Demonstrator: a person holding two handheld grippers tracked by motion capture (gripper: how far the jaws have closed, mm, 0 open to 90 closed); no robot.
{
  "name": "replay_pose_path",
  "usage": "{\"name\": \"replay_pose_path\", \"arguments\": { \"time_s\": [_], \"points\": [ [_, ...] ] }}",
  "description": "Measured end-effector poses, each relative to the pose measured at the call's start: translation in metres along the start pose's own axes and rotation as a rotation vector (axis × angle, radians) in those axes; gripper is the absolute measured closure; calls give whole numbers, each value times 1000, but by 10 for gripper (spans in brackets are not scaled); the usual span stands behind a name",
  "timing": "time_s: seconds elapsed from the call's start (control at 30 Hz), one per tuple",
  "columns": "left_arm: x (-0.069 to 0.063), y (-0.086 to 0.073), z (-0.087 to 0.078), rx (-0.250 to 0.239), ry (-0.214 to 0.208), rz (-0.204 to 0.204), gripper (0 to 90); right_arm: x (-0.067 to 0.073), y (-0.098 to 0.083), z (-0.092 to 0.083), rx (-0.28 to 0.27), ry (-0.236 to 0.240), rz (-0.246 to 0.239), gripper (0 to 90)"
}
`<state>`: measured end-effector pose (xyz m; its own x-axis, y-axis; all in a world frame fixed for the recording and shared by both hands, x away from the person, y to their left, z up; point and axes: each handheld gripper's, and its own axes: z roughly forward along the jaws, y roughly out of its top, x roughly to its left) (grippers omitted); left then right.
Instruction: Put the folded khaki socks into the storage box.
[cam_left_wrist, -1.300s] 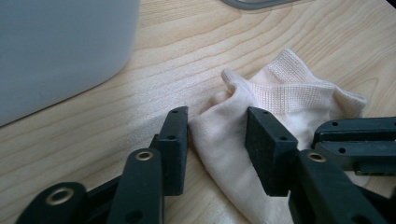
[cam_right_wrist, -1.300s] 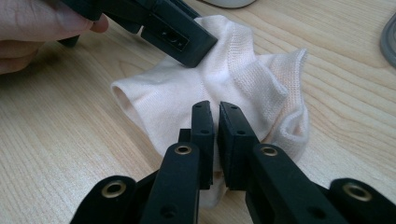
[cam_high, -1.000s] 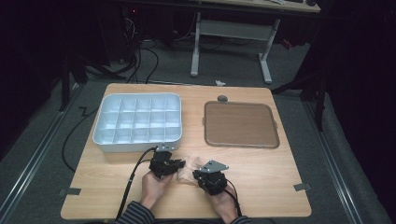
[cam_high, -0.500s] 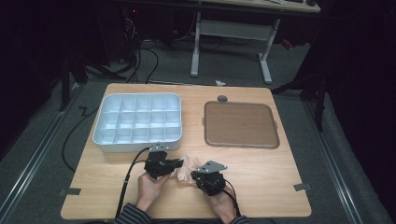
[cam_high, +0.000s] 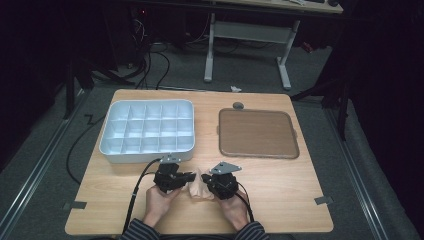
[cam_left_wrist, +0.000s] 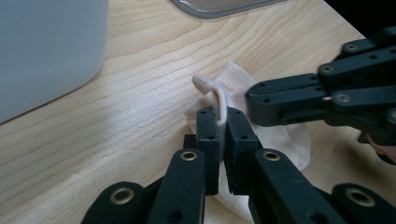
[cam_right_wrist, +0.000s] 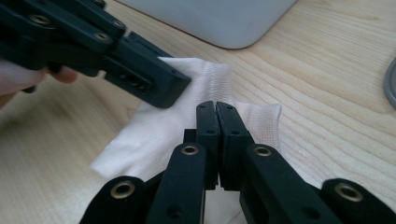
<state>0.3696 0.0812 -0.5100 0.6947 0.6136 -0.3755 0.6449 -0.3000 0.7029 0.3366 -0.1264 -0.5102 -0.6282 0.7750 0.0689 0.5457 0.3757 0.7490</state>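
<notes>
A small white sock (cam_high: 199, 188) lies on the wooden table (cam_high: 280, 200) near its front edge, between my two grippers. My left gripper (cam_left_wrist: 220, 114) is shut on the sock's (cam_left_wrist: 236, 77) rolled cuff, which curls up out of its jaws. In the high view the left gripper (cam_high: 188, 178) points right and the right gripper (cam_high: 207, 183) points left, tip to tip. My right gripper (cam_right_wrist: 217, 105) has just been closing; its jaws now meet tightly with their tips in the sock's fabric (cam_right_wrist: 154, 135). The left gripper's jaw (cam_right_wrist: 161, 88) crosses the right gripper view from the upper left, over the sock.
A white compartment tray (cam_high: 146, 151) stands just behind the grippers on the left. A flat brown tray (cam_high: 257, 133) lies at the back right, with a small grey round piece (cam_high: 238, 105) behind it. Cables trail from both grippers toward the front edge.
The left gripper has edged slightly left, and the sock shows more plainly between the two grippers. Both hands stay in place.
</notes>
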Motion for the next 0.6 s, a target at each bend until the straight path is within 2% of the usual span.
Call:
{"name": "replay_pose_path", "arguments": {
  "time_s": [0.1,0.23,0.47,0.6],
  "points": [
    [0,0,-2,2,-2,0,860,-2,-1,5,28,-9,11,891],
    [0,1,-5,-13,-11,-4,858,-1,-3,10,45,-10,1,893],
    [2,2,-7,-41,-18,-3,858,2,-2,17,44,-13,-24,897],
    [1,8,-10,-49,-11,20,861,5,0,20,47,-12,-41,898]
  ]
}}
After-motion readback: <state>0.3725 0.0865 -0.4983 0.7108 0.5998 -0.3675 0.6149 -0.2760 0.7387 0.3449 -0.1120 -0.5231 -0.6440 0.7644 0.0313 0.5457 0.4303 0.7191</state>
